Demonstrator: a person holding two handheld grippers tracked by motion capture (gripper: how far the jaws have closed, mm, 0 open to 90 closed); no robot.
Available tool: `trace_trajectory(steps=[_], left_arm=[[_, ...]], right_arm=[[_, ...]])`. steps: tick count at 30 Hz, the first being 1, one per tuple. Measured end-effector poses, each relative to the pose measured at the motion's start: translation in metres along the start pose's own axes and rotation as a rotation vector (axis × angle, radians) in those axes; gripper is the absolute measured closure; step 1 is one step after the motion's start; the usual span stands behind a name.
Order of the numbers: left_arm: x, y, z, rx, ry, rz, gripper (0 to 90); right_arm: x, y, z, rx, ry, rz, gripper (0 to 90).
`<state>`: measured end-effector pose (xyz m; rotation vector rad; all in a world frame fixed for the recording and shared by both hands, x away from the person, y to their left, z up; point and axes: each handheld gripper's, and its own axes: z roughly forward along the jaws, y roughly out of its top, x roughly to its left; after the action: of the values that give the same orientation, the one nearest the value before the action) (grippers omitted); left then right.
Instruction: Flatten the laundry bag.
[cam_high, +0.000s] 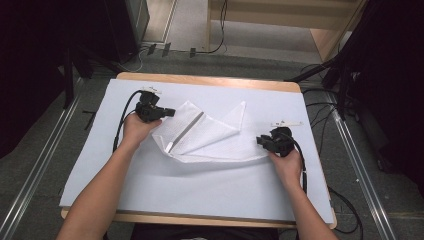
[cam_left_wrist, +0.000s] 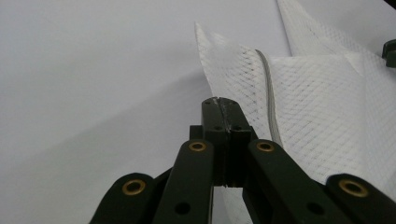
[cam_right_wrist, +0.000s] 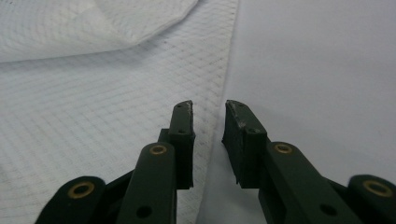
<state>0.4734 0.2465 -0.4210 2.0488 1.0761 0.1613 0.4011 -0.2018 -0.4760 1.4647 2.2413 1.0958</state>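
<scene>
Left tool (cam_left_wrist: 223, 109) clamps our white mesh cloth (cam_high: 210, 135), seemingly lifting its edge, while our right tool (cam_right_wrist: 208, 112) straddles the opposite hem, jaws narrowly apart.

White mesh cloth (cam_high: 210, 137) — crumpled, mid-table

White table cover (cam_high: 210, 185): bare across its near half and far strip, open to passage. Crumpled white mesh cloth (cam_high: 210, 135) occupies the centre, its raised folds lying between left gripper (cam_high: 167, 112) and right gripper (cam_high: 261, 140).
</scene>
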Motion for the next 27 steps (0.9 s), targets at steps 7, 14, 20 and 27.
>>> trace_trajectory(steps=[7,14,20,27], left_arm=[[0.004,-0.005,-0.013,-0.021,0.019,-0.03,90.0],[0.013,-0.016,-0.028,-0.019,0.038,-0.07,90.0],[0.023,-0.024,-0.033,-0.03,0.044,-0.116,90.0],[0.027,-0.032,-0.04,-0.033,0.05,-0.136,90.0]], right_arm=[[0.008,0.0,0.004,0.005,-0.037,-0.051,73.6],[0.014,-0.004,0.005,-0.011,-0.068,-0.094,84.0],[0.018,-0.002,0.006,-0.001,-0.064,-0.108,90.0],[0.013,0.004,0.006,0.026,-0.046,-0.079,90.0]])
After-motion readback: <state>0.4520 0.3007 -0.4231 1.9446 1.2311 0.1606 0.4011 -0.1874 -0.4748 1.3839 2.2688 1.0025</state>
